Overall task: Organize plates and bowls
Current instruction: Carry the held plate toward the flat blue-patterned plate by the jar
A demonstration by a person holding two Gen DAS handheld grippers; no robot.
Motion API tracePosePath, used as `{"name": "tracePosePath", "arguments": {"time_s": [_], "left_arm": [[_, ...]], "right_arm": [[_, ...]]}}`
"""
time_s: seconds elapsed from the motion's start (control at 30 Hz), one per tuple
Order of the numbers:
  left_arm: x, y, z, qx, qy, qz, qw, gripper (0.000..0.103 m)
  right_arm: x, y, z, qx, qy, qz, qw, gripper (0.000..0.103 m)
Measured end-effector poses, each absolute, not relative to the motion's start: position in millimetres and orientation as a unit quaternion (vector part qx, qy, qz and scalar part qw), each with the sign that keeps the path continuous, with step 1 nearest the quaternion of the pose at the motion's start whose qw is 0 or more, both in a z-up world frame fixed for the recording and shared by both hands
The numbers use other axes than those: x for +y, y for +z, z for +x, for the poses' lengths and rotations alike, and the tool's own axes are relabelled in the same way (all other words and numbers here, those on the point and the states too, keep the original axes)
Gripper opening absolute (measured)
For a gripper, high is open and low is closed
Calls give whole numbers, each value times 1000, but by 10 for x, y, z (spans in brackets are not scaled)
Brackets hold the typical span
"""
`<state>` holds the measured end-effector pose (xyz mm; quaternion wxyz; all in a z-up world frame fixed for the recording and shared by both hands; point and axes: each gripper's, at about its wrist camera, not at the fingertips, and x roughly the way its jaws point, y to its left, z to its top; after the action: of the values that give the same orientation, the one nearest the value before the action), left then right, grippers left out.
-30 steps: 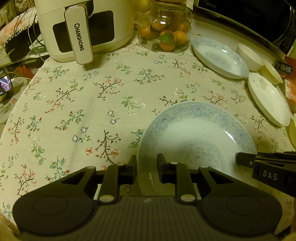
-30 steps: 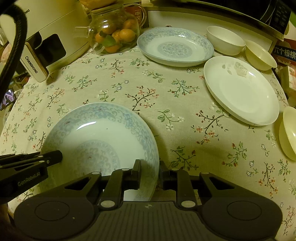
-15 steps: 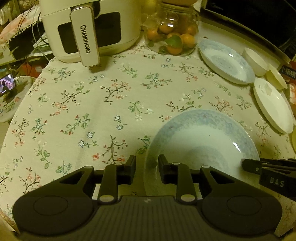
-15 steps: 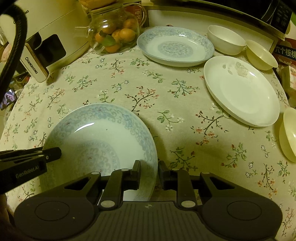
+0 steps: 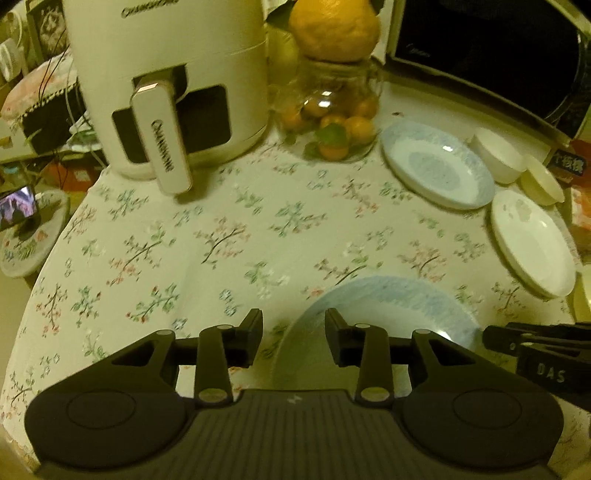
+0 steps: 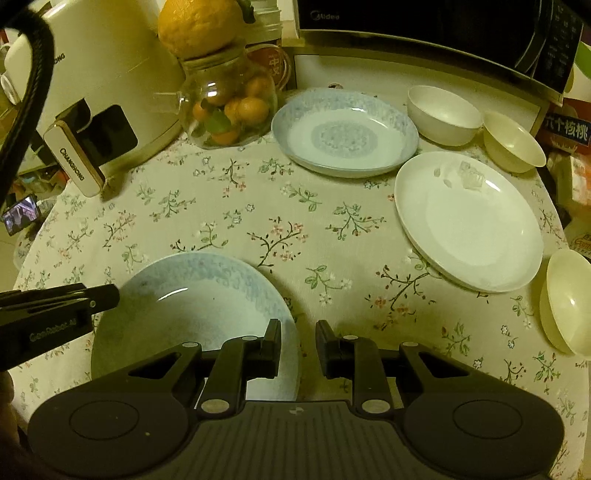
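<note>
Left cam: my left gripper [image 5: 292, 328] is released, straddling the near blue plate's [image 5: 391, 299] left rim on the surface [image 5: 221, 236].

Right cam: right gripper [image 6: 297, 341] is released too, jaws either side of that plate's [image 6: 192, 299] right rim.

"Changhong" on the air fryer handle [image 6: 75, 162], "Midea" on the microwave [image 6: 424, 22]

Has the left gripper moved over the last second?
Yes. The left gripper has pulled back and tilted up: the air fryer and near blue plate sit lower in its view.
</note>
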<state>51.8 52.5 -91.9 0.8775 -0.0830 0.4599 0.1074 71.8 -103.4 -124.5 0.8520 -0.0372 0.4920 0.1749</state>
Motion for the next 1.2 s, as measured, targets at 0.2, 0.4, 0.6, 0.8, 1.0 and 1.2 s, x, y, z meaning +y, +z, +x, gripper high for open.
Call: {"name": "tracePosePath", "arguments": {"time_s": [0.2,0.4,0.6,0.8,1.0,1.2], "left_arm": [[429,-814,607,441,99,-83,888,45],[346,-732,687,418,87,-79,901,55],[256,-663,802,391,81,-54,915,71],[193,-645,978,394,71,-45,915,90],[165,-591,1142,389,55,-61,918,101],[112,-589,1327,388,54,-72,917,102]], "right_arm": [[-1109,-1187,806,491,170,-10,854,21],[-1114,-1096,843,471,170,-8,865,22],[-1139,-963,912,425,151,-35,892,22],[-1251,-881,1034,400,129,-28,907,29],[-1353,-820,1156,390,117,-17,913,50],[-1457,-731,1284,371,119,0,921,66]]}}
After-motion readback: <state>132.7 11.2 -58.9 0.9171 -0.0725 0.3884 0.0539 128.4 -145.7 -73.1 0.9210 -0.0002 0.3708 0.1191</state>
